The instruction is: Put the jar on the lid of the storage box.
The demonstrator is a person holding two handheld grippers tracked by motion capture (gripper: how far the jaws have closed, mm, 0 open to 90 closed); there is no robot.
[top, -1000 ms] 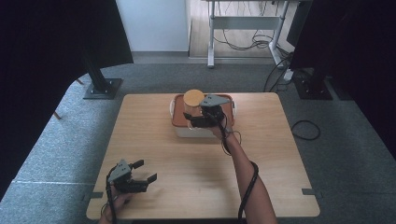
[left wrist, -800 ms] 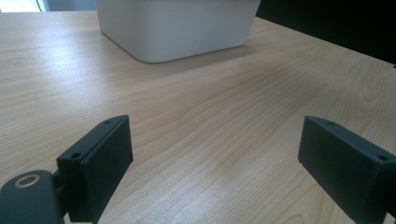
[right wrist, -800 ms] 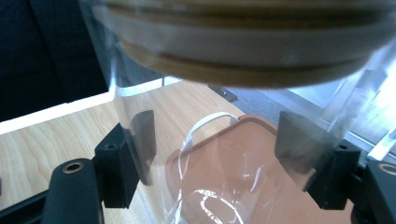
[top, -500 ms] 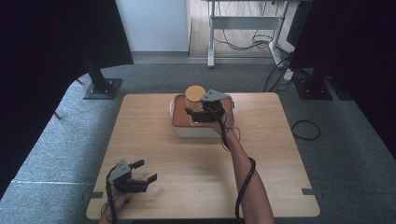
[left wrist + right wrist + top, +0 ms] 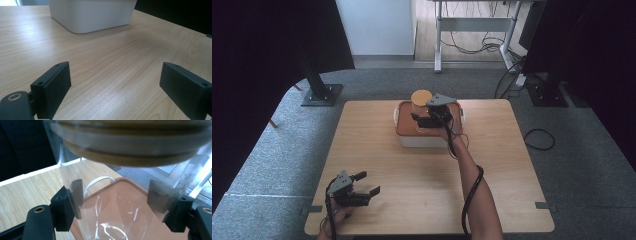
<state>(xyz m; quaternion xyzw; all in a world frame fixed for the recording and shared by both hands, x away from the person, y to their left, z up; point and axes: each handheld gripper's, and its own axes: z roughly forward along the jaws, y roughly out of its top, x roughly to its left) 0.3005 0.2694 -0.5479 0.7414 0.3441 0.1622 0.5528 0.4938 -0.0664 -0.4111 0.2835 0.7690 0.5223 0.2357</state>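
A clear glass jar (image 5: 421, 111) with a round wooden lid (image 5: 422, 97) stands upright over the orange-brown lid (image 5: 404, 126) of a white box (image 5: 424, 142) at the table's far middle. My right gripper (image 5: 422, 120) is shut on the jar's body. In the right gripper view both jaws press the glass of the jar (image 5: 117, 180) from either side, with the wooden lid (image 5: 135, 147) above and the orange-brown lid (image 5: 125, 205) beneath; I cannot tell whether the jar touches it. My left gripper (image 5: 368, 183) rests open near the front left edge, nothing between its jaws (image 5: 115, 85).
The wooden table (image 5: 377, 150) is bare between the box and the left gripper. The white box (image 5: 92, 15) sits ahead of the left jaws. It has a white handle (image 5: 96, 182) on one side. Grey carpet, a black stand (image 5: 319, 90) and desk legs lie beyond.
The jar in my right gripper has risen slightly and shifted a little toward the far side. The left gripper has stayed where it was.
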